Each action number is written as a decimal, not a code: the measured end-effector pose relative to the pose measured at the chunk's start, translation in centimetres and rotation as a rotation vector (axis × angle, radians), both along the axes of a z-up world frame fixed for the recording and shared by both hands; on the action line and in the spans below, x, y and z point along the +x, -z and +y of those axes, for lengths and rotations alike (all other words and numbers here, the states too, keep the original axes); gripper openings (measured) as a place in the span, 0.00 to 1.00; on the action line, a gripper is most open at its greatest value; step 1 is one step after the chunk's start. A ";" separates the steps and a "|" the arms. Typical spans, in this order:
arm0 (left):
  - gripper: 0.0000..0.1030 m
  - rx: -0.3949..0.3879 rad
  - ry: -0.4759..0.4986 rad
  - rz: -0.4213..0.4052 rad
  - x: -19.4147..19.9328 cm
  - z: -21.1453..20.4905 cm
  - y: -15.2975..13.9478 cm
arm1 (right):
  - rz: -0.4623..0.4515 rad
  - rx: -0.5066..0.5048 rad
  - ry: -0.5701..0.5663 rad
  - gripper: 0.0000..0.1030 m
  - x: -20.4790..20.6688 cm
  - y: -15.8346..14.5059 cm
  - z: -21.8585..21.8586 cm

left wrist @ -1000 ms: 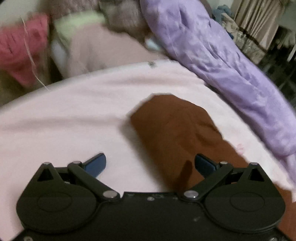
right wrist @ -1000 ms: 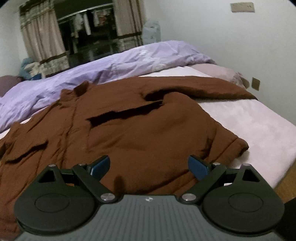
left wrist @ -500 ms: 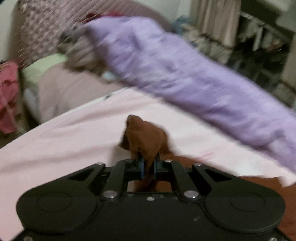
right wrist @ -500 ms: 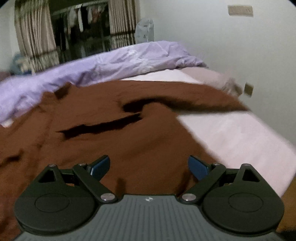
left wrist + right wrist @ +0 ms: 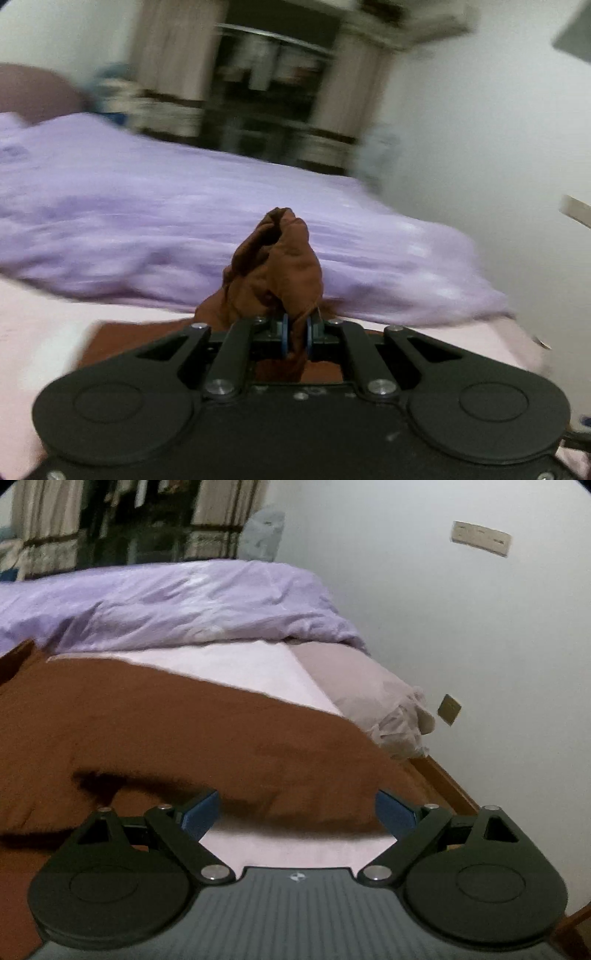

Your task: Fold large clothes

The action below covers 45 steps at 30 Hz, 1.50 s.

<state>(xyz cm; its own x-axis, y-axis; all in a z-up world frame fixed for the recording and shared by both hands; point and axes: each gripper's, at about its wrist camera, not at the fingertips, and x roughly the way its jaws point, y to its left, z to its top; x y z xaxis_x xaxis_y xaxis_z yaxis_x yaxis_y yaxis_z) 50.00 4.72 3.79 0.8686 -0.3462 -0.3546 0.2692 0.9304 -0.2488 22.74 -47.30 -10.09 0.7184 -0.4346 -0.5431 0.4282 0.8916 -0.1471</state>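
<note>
The left hand-held gripper (image 5: 295,338) is clamped tight on a bunched end of the brown garment (image 5: 275,271), lifted clear of the bed (image 5: 44,325) in front of the purple duvet (image 5: 147,221). This looks like the sleeve fold in progress. The rest of the garment lies spread on the bed. The right hand-held gripper (image 5: 297,812) hovers wide and empty, tilted down over the hem. Next, likely: carry that end across and lay it flat.

Bed (image 5: 258,664) bears brown garment (image 5: 184,738), apparently purple duvet (image 5: 184,594).
</note>
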 end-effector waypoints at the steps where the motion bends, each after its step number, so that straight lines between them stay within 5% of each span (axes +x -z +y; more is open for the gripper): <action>1: 0.06 -0.010 0.041 0.006 0.3 -2.6 0.4 | -0.004 0.021 0.010 1.00 0.0 0.4 -0.4; 6: 0.07 -0.057 0.280 0.065 1.0 -13.8 5.4 | 0.033 0.034 0.045 1.00 0.6 1.4 -1.6; 11: 0.13 0.007 0.350 0.371 5.7 -20.6 16.0 | 0.061 0.049 0.070 1.00 0.9 1.9 -2.3; 12: 0.15 0.009 0.364 0.411 6.4 -20.9 18.0 | 0.062 0.068 0.070 1.00 0.9 1.9 -2.5; 13: 0.17 -0.015 0.367 0.360 5.1 -21.9 18.6 | 0.065 0.078 0.068 1.00 0.9 1.9 -2.7; 15: 0.25 0.033 0.382 0.319 4.7 -22.3 18.2 | 0.069 0.092 0.067 1.00 0.8 1.9 -3.0; 16: 0.40 0.049 0.399 0.317 4.0 -22.7 17.8 | 0.068 0.102 0.065 1.00 0.8 1.9 -3.2; 18: 0.56 0.048 0.438 0.310 2.8 -22.3 15.8 | 0.057 0.143 0.075 1.00 0.6 1.8 -4.1; 21: 0.70 0.046 0.444 0.179 -0.6 -20.7 12.9 | -0.006 0.232 0.120 1.00 -0.7 1.4 -6.5; 25: 0.73 0.076 0.396 0.059 -4.6 -16.2 11.1 | -0.140 0.391 0.244 1.00 -3.5 1.5 -11.6; 29: 0.73 0.201 0.264 0.071 -5.9 -11.7 11.8 | -0.222 0.725 0.341 1.00 -3.5 3.9 -17.6; 33: 0.73 0.346 0.095 0.141 -5.8 -6.9 13.1 | -0.205 0.672 0.393 1.00 -0.4 3.7 -18.3; 34: 0.73 0.358 0.056 0.159 -5.8 -5.6 13.3 | -0.221 0.658 0.396 0.90 0.5 3.8 -18.2; 35: 0.73 0.354 0.024 0.173 -6.2 -3.7 13.4 | -0.231 0.640 0.395 0.50 1.1 4.0 -18.1; 36: 0.73 0.342 -0.009 0.191 -6.4 -2.3 13.6 | -0.231 0.614 0.400 0.32 1.8 4.1 -17.7; 38: 0.73 0.313 -0.057 0.218 -6.6 0.0 13.6 | -0.306 0.660 0.357 0.18 1.8 4.1 -17.2; 41: 0.73 0.305 -0.089 0.217 -7.0 2.1 13.5 | -0.408 0.718 0.192 0.18 1.1 2.1 -14.5; 45: 0.73 0.296 -0.105 0.213 -6.9 2.2 13.0 | -0.326 0.609 -0.068 0.21 2.5 0.6 -7.5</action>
